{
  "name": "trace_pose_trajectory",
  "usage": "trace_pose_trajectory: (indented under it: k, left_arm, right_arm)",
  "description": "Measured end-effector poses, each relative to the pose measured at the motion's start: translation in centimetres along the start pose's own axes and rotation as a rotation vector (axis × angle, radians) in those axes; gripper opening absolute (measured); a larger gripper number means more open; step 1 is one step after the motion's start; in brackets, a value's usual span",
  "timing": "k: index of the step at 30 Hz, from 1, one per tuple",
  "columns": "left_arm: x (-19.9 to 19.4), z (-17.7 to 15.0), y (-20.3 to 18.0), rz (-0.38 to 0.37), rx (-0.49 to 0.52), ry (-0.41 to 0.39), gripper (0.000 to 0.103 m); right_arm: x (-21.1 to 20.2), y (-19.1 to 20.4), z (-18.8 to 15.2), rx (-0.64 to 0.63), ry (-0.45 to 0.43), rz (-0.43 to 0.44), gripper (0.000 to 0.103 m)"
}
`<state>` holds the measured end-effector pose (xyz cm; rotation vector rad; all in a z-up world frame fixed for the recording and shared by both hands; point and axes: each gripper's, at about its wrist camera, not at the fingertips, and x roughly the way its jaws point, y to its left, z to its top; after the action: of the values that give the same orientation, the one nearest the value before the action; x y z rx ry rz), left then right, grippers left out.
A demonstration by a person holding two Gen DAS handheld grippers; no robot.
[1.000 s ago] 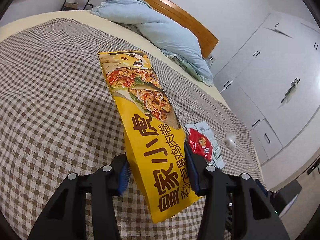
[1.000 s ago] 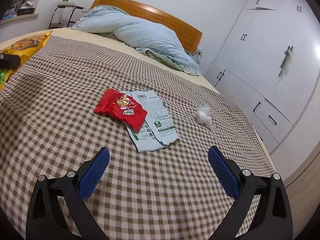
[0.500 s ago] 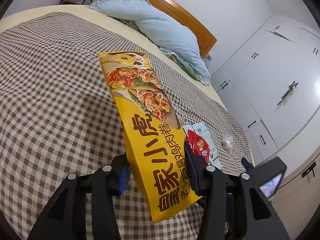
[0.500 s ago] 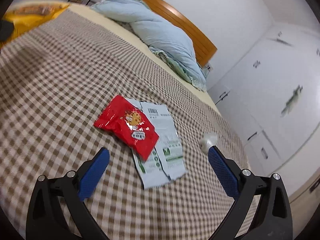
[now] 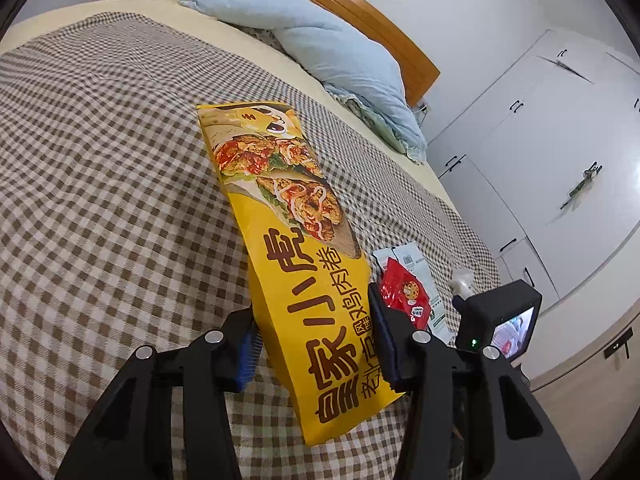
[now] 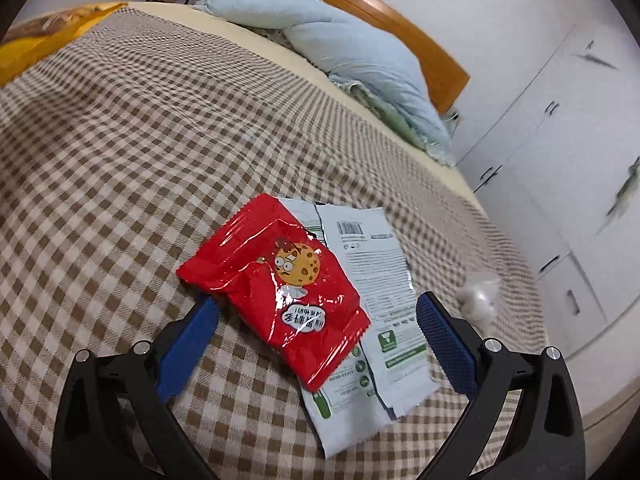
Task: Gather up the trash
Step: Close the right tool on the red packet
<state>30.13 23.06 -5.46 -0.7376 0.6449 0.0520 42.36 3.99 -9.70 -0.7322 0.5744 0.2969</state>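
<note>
Right gripper (image 6: pixel 316 336) now nearer red wrapper (image 6: pixel 276 284); crumpled tissue (image 6: pixel 478 296) alongside.

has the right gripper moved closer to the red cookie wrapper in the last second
Yes. The open right gripper has come forward and down over the checked bedspread; the red cookie wrapper, earlier well ahead of the fingertips, now lies between them, untouched.

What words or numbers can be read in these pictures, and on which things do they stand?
"皇家小虎" in large brown characters on the yellow bag.
"老北京风味鸡肉卷" beside it, smaller, partly hidden.
Red cookie wrapper: speech-bubble text upside down, unreadable.
White wrapper: barcode and fine print too small to read.
</note>
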Motion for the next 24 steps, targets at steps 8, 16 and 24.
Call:
trace_pose_trajectory:
  k: [8, 16, 24]
  left_arm:
    - [1.5, 0.1, -0.7, -0.003, 0.005, 0.008, 0.045]
    - [2.4, -0.4, -1.1, -0.002, 0.016, 0.019, 0.045]
    - [2.1, -0.7, -0.6, -0.020, 0.007, 0.025, 0.045]
  right_arm:
    - [1.1, -0.5, 0.3, 0.017, 0.004, 0.065, 0.095]
    - [1.6, -0.7, 0.3, 0.032, 0.011, 0.089, 0.095]
    - [2.0, -0.7, 0.3, 0.037, 0.010, 0.095, 0.095]
